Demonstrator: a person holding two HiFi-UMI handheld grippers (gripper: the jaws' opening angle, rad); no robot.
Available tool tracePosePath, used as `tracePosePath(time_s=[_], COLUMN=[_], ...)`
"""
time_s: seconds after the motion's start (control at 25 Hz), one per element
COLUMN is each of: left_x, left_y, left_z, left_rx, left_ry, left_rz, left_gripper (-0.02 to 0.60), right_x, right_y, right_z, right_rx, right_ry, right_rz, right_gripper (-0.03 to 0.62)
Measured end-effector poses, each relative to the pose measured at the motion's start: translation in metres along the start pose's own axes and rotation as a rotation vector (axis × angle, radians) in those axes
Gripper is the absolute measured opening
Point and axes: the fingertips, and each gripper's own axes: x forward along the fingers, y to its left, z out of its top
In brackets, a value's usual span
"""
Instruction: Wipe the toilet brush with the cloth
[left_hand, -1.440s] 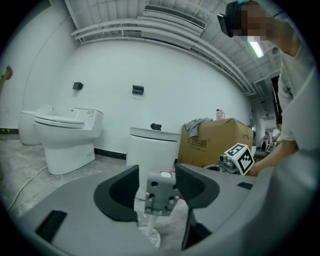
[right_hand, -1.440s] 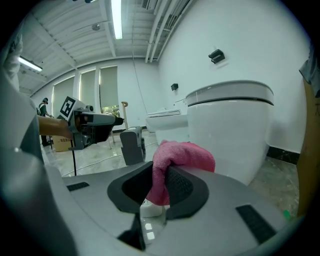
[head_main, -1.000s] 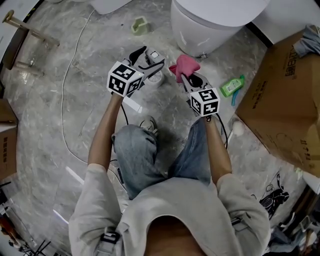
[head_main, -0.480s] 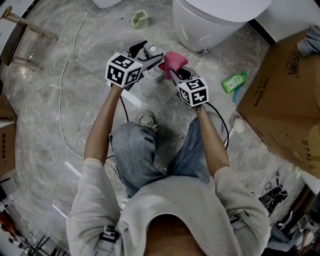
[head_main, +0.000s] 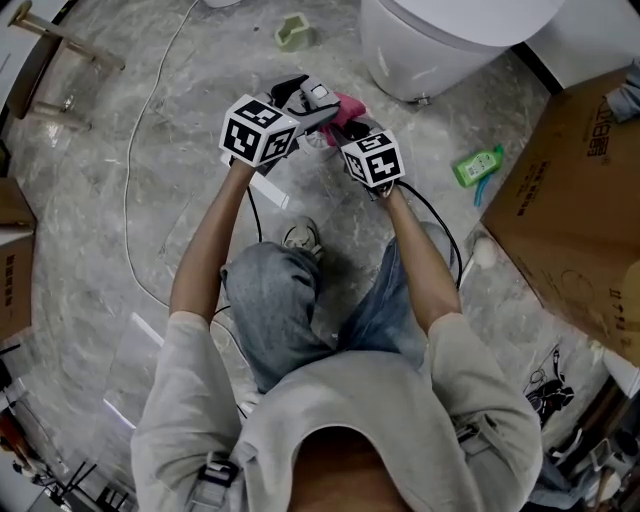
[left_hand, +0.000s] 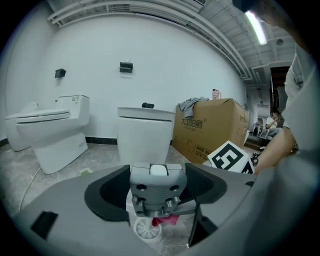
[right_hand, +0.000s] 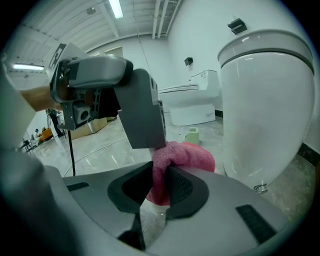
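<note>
1. The left gripper (left_hand: 158, 196) had its jaws closed against both sides of the grey-and-white plastic toilet brush (left_hand: 156, 180), gripping a blocky grey part with a white cap on top.
2. The right gripper (right_hand: 160, 187) had its jaws pinched tight on a fold of the pink terry cloth (right_hand: 186, 157), which bulged out past the jaw tips in a soft lump.
3. The brush was held above the floor, just in front of the base of the white ceramic toilet (head_main: 440, 50). Below the grey block hung its round white ribbed head (left_hand: 146, 230), with a scrap of pink showing right beside it.
4. The cloth was pressed up against the left gripper's end, on the side nearer the toilet. From the head view only a small pink edge showed between the two grippers.
5. A second earlier the cloth had stood clear of the brush, in plain sight, with a gap between the grippers. Half a second earlier that gap had narrowed. At this moment the right gripper had swung in, its marker cube sat close beside the left one, and the cloth met the brush.
6. A green plastic bottle (head_main: 480, 166) lay on the grey marbled floor (head_main: 150, 120) to the right of the toilet's base, near the brown cardboard box (head_main: 585, 200).
7. A small pale-green holder (head_main: 292, 32) stood left of the toilet, and a thin white cable (head_main: 128, 190) trailed further left.
</note>
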Motion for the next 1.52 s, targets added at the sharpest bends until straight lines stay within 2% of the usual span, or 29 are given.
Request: tracePosePath(time_s=[0.36, 1.04, 1.16, 1.36, 1.52], left_x=[-0.001, -0.001, -0.002, -0.004, -0.004], left_y=[0.002, 0.0, 0.001, 0.001, 0.003], left_z=[0.002, 0.004, 0.004, 0.002, 0.003], left_rx=[-0.021, -0.013, -0.016, -0.018, -0.02], left_ry=[-0.042, -0.066, -0.07, -0.062, -0.062], left_rz=[0.012, -0.008, -0.008, -0.01, -0.005], left_gripper=[0.368, 0.368, 0.368, 0.368, 0.368], right_x=[0.024, 0.063, 0.057, 0.028, 0.004], right_y=[0.007, 0.002, 0.005, 0.015, 0.013], right_z=[-0.02, -0.083, -0.072, -0.036, -0.015], right_rx=[-0.011, 0.052, 0.056, 0.11, 0.136], right_ry=[0.062, 0.21, 0.176, 0.018, -0.07], right_rz=[0.006, 0.026, 0.022, 0.031, 0.013], right_gripper=[0.084, 0.084, 0.084, 0.084, 0.084])
